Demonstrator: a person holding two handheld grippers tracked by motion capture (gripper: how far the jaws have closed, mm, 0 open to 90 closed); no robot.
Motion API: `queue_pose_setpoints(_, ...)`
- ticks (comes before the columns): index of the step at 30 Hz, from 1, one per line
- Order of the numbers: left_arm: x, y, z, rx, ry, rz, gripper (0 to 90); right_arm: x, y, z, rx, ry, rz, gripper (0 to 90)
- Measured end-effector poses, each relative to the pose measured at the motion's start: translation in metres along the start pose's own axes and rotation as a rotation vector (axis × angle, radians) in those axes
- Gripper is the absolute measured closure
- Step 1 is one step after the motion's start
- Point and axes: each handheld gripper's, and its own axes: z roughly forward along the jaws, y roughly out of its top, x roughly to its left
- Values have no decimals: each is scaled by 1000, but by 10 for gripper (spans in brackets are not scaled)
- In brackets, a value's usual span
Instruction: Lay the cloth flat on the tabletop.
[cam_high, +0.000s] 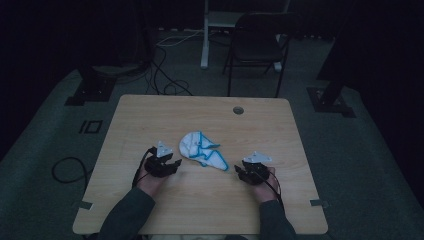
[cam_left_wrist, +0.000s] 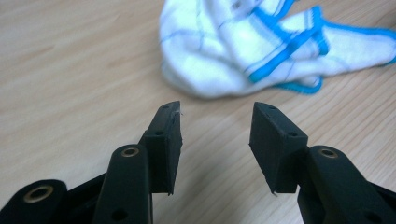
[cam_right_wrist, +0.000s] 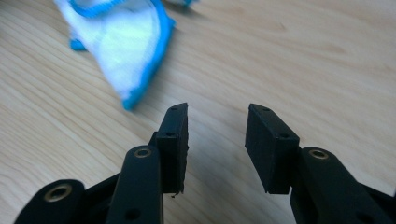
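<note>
A crumpled white cloth with blue trim (cam_high: 202, 150) lies in the middle of the wooden table (cam_high: 150, 115). My left gripper (cam_high: 174, 165) sits just left of it, open with nothing between its jaws. In the left gripper view the cloth (cam_left_wrist: 243, 46) lies a short way beyond the fingertips (cam_left_wrist: 170, 116). My right gripper (cam_high: 239, 172) stands open and empty to the right of the cloth's pointed corner. In the right gripper view that blue-edged corner (cam_right_wrist: 135, 51) lies ahead and to the left of the gripper (cam_right_wrist: 217, 116).
A round cable hole (cam_high: 238, 110) is set in the table's far side. Beyond the table stand a black folding chair (cam_high: 257, 45) and a white stand (cam_high: 206, 35), with cables on the floor (cam_high: 165, 75). Bare wood surrounds both grippers.
</note>
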Motion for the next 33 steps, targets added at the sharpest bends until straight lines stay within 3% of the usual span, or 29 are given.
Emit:
queue_pose_setpoints(4,-10,13,4,-10,-17,31,538,7,6,0,-36,12,-15,600)
queue_pose_setpoints(13,-30,31,23,-5,-52,100,524,17,13,6,-48,38,-34,606)
queue_pose_setpoints(20,-39,38,40,29,-41,138,527,22,14,8,-53,58,-45,607)
queue_pose_setpoints(25,-38,39,47,56,3,120,636,25,13,9,-46,68,-48,605)
queue_pose_setpoints(30,-34,43,45,61,6,115,823,29,12,14,-32,74,-66,600)
queue_pose_setpoints(33,-30,47,43,57,9,105,880,30,11,16,-23,78,-71,608)
